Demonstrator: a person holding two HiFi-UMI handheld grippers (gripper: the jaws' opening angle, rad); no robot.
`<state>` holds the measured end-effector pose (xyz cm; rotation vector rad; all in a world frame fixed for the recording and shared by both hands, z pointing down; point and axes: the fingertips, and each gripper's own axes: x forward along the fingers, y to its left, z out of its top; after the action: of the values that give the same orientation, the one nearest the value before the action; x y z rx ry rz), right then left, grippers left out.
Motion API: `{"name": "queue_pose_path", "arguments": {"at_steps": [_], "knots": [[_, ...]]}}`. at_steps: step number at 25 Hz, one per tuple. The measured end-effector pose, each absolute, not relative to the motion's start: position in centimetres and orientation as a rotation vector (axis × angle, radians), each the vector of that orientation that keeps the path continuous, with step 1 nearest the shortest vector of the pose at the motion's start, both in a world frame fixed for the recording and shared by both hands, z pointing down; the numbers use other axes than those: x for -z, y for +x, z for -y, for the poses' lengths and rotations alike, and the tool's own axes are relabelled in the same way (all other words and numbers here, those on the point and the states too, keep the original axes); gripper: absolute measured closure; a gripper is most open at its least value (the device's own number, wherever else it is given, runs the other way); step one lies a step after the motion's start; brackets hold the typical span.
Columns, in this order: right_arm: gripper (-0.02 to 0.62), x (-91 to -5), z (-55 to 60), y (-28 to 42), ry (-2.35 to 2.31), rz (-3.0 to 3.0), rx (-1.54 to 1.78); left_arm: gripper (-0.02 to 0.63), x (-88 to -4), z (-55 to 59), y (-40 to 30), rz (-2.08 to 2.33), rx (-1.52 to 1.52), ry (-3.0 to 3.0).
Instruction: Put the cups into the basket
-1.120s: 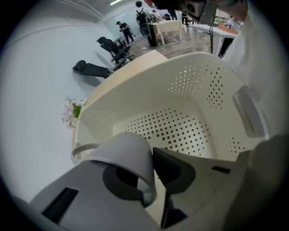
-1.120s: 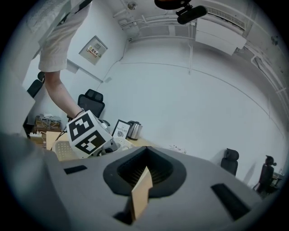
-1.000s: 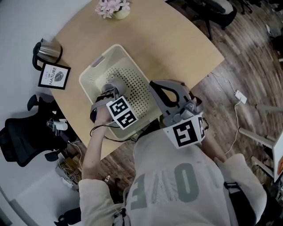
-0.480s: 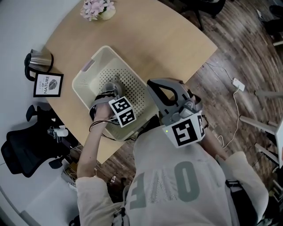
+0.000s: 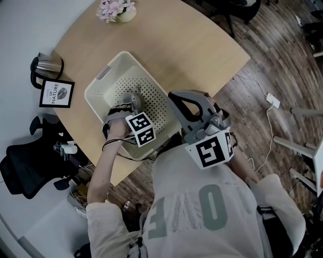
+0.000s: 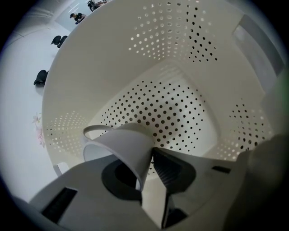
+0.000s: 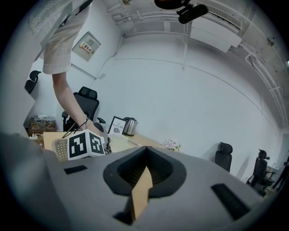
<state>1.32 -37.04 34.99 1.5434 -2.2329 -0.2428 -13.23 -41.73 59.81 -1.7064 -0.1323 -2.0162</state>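
A pale grey cup (image 6: 124, 146) hangs tilted inside the cream perforated basket (image 6: 171, 103), its rim pointing left. My left gripper (image 6: 146, 164) has the cup's wall between its pads, and the jaws are opening. From the head view, that gripper (image 5: 132, 101) reaches down into the basket (image 5: 108, 75), with the cup (image 5: 130, 97) at its tip. My right gripper (image 5: 177, 99) hovers over the basket's near right edge. In its own view the right gripper (image 7: 143, 173) is shut with nothing between its fingers.
The basket stands on a rounded wooden table (image 5: 192, 45). At the table's left edge are a steel kettle (image 5: 43, 68) and a framed print (image 5: 56, 93), with a pot of flowers (image 5: 117, 9) at the far edge. A black office chair (image 5: 25, 166) stands left of the table.
The head camera has shifted a little. My left gripper stays low in the basket with the cup. The right gripper holds its place.
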Motion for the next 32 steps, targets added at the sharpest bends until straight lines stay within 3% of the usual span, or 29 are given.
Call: {"name": "queue_pose_path", "arguments": {"at_steps": [7,24,29,32], "knots": [[0.597,-34.7,36.9,0.7,1.513,2.263,0.261,0.477,-58.6,41.9,-13.3,0.06,2.002,-1.707],[0.597,-32.9,36.2,-0.7,1.415,2.335,0.371,0.482,-48.0,41.4,-12.5,-0.286,1.845,-1.834],[0.597,-32.0,36.8,-1.7,1.375,2.352,0.435,0.506,-41.4,41.5,-12.1,-0.622,1.616,-2.03],[0.597,-31.1,37.4,-2.2,1.348,2.365,0.486,0.581,-36.8,41.5,-11.8,-0.977,1.319,-2.173]]}}
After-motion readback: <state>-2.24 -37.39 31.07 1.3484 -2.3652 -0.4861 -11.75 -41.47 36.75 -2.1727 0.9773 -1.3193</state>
